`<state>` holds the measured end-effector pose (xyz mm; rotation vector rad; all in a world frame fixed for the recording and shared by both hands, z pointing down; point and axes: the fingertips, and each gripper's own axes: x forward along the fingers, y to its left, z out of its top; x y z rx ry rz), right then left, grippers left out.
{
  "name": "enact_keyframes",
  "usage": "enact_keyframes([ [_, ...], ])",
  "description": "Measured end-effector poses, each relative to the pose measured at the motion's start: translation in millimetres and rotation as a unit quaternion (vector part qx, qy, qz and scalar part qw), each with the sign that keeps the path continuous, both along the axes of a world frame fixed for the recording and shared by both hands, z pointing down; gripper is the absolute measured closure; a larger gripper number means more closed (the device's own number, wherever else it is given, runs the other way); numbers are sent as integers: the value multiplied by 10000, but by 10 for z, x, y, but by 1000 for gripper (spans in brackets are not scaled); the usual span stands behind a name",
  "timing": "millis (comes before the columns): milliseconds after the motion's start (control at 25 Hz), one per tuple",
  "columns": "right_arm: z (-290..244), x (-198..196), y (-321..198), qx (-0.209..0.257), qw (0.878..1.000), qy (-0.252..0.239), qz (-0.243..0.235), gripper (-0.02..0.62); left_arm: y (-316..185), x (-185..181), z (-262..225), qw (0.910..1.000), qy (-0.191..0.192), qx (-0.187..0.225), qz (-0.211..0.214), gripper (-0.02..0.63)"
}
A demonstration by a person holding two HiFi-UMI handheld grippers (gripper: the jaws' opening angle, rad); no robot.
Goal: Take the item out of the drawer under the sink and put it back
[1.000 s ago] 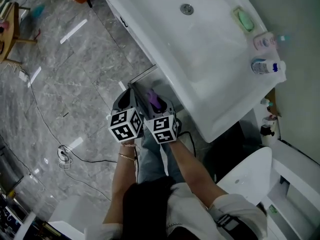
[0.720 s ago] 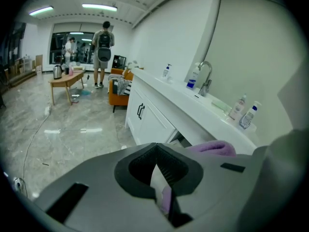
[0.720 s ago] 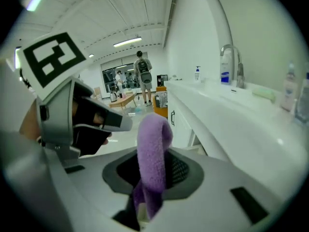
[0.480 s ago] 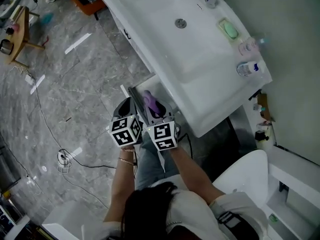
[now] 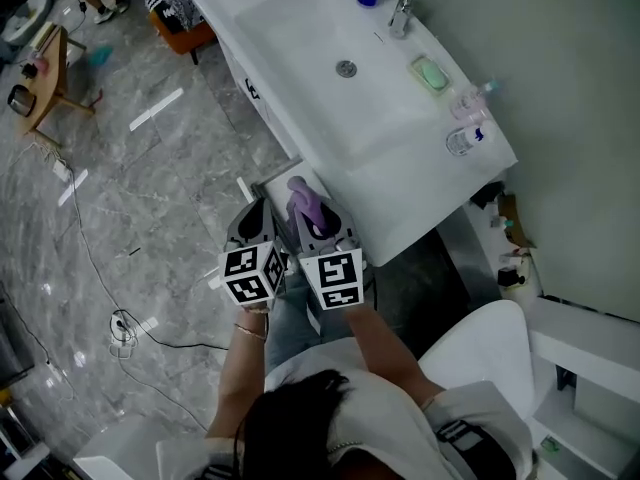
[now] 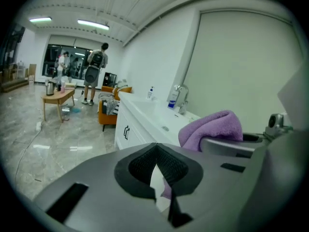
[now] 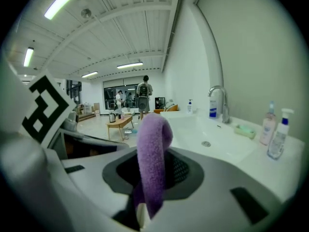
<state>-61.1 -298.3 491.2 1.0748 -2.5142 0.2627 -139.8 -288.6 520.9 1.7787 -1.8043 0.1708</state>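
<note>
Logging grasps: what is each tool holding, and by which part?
The right tool pinches the purple cloth near its lower end, its folded loop rising beyond the jaws. The left tool, jaws together, holds nothing.

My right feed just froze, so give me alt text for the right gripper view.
The right gripper is clamped on a purple towel, which stands up between its jaws. Behind it lies the white sink with its faucet, and a spray bottle stands at the right.

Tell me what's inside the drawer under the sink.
Only a bare pale corner of the drawer shows. The purple towel and the right tool gripping it cover the rest, so I can't see any contents.
</note>
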Motion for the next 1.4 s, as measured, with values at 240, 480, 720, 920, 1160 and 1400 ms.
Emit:
enact_keyframes([
  [240, -575, 169, 0, 569, 9981, -197, 84, 492, 46, 110, -413, 9991, -64, 408, 40, 603],
  [480, -993, 316, 33, 810, 9951, -534, 182, 492, 158, 251, -915, 9957, -157, 908, -10, 603],
  [720, -1232, 392, 136, 999, 9922, -725, 138, 492, 233, 359, -1243, 9910, -266, 1310, -19, 603],
  [920, -1323, 419, 206, 1074, 9910, -795, 91, 492, 300, 448, -1317, 9896, -337, 1395, 3, 603],
  [1160, -1300, 423, 304, 1071, 9914, -756, 6, 492, 402, 495, -1342, 9884, -416, 1458, 3, 603],
  [1400, -1297, 440, 395, 1065, 9915, -743, -23, 492, 483, 491, -1366, 9880, -447, 1481, -29, 603],
])
